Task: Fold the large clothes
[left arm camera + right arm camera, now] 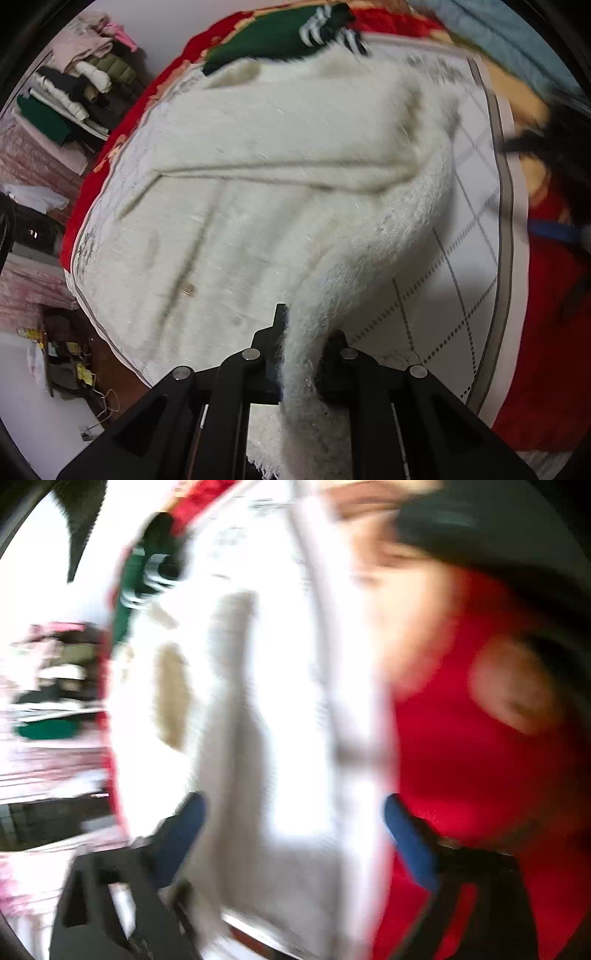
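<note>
One white fluffy cardigan point(280, 177), soft, bulky and limp, spread on the bed point(476, 295), sleeve cuff pinched in left hand-held gripper point(303, 332); right hand-held gripper point(293, 819) spread, empty; best grasped at cuffs, hem.

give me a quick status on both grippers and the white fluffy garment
Left gripper shut on white fluffy garment. Right gripper open, empty. Green garment beyond; nothing blocking.
</note>
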Demonstrator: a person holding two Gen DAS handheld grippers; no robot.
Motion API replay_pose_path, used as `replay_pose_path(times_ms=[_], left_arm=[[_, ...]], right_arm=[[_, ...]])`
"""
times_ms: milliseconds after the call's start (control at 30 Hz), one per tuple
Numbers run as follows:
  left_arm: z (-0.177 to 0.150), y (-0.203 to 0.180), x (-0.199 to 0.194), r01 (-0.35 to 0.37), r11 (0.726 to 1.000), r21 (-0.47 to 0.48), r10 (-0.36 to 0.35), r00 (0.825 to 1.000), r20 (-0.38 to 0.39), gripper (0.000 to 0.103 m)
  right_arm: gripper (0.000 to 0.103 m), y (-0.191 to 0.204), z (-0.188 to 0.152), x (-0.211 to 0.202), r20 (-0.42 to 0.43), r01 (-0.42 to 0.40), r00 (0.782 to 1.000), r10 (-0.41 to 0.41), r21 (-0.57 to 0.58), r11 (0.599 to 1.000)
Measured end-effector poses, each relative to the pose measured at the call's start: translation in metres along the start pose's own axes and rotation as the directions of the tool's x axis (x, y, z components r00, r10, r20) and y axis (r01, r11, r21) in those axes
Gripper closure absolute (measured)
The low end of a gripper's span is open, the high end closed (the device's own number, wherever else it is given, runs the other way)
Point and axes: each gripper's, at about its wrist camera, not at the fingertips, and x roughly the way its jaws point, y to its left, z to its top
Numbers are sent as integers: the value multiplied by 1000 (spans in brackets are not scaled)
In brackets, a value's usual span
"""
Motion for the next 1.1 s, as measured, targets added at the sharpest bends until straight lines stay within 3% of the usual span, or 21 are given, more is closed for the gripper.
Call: replay_pose_path(times_ms=[100, 200, 233, 267, 300, 367, 433, 567, 700, 867, 967, 1033, 1067, 1100], left_arm=[[9, 19, -6, 24, 1000, -20, -24, 1000, 17, 95], [13, 30, -3, 58, 998, -31, -57, 998, 22, 95], [14, 33, -2, 67, 997, -36, -67, 998, 21, 95], [16, 38, 1, 86, 996, -36, -85, 996, 15, 95], [17, 46, 4, 99, 994, -40, -99, 995, 12, 95], [21, 56, -1, 139, 989, -57, -139, 990, 7, 95], [21, 68, -8, 172, 982, -79, -172, 985, 12, 95], [29, 134, -10, 269, 953, -139, -268, 963, 26, 94], [40, 200, -3, 290, 941, -174, -285, 957, 55, 94], [51, 290, 42, 268, 927, -261, -266, 963, 44, 89], [50, 327, 88, 272, 906, -324, -281, 959, 17, 88], [44, 346, 118, 254, 893, -372, -283, 959, -26, 83], [37, 360, 133, 242, 877, -416, -287, 957, -48, 79], [33, 370, 138, 237, 867, -438, -289, 956, -55, 64]], right_arm=[[0, 32, 24, 37, 3, -144, 990, 144, -17, 989], [0, 54, 46, 76, -63, -171, 983, 173, 28, 985], [6, 60, 52, 92, -94, -166, 981, 170, 50, 985], [20, 67, 53, 101, -103, -153, 982, 159, 57, 987], [66, 73, 55, 109, -101, -127, 986, 132, 55, 990], [71, 95, 57, 120, -78, -24, 997, 27, 36, 999], [74, 119, 52, 108, -46, 9, 999, -9, 2, 1000], [74, 196, 36, 80, -1, 90, 996, -91, -77, 993], [75, 287, 25, 89, 21, 160, 987, -159, -151, 976], [75, 401, 24, 161, 27, 261, 965, -262, -228, 938], [72, 447, 21, 227, 19, 344, 935, -354, -281, 896], [43, 459, 20, 273, -37, 354, 924, -382, -301, 886], [34, 463, 19, 299, -92, 335, 921, -379, -314, 889], [18, 464, 20, 312, -126, 316, 921, -369, -314, 896]])
